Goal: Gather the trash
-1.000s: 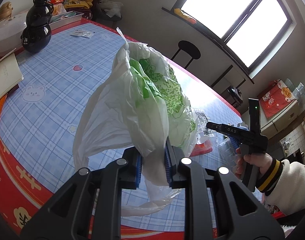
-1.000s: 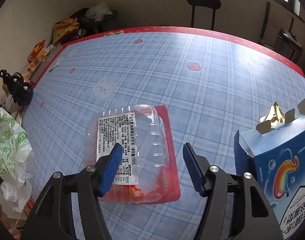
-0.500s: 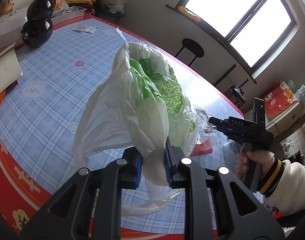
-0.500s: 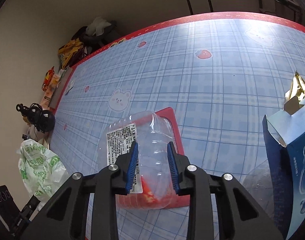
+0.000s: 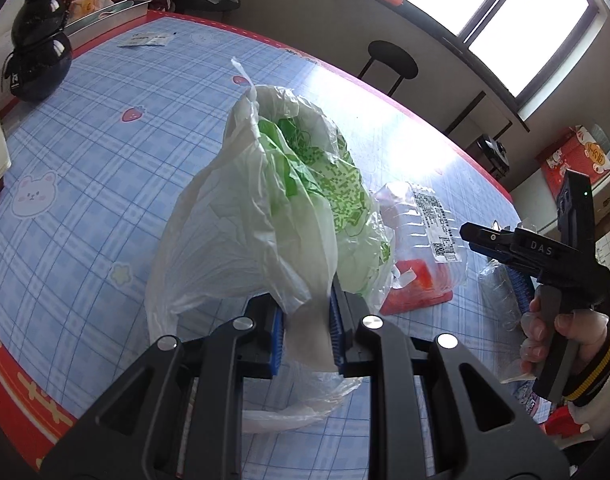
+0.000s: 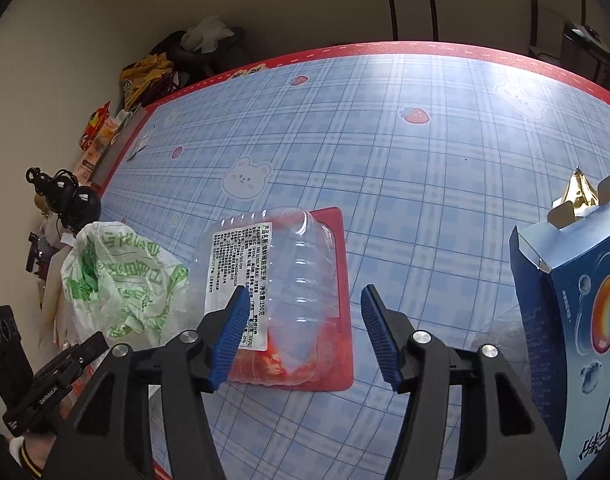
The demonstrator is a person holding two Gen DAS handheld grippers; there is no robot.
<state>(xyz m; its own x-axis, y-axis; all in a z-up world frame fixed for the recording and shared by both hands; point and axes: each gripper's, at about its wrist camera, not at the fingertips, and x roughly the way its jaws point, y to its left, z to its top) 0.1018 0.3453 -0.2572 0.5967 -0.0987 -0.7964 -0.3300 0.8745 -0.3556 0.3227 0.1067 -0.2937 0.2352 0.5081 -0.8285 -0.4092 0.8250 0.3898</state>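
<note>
The clear plastic clamshell on its red tray lies on the blue plaid surface between the right tool's parted jaws — they are opening and press on nothing. At nine o'clock of it, the left tool is clenched on the white-and-green bag's gathered plastic. The thin shell could buckle and slip out if pinched off-centre, and the blue carton at three o'clock risks a knock.

The surface wears a blue plaid cloth with bear and strawberry prints and a red border; on it lie a clear plastic container on a red tray and a white-and-green plastic bag. A blue carton stands at its right; a black gourd-shaped jar and a small packet sit far off.
</note>
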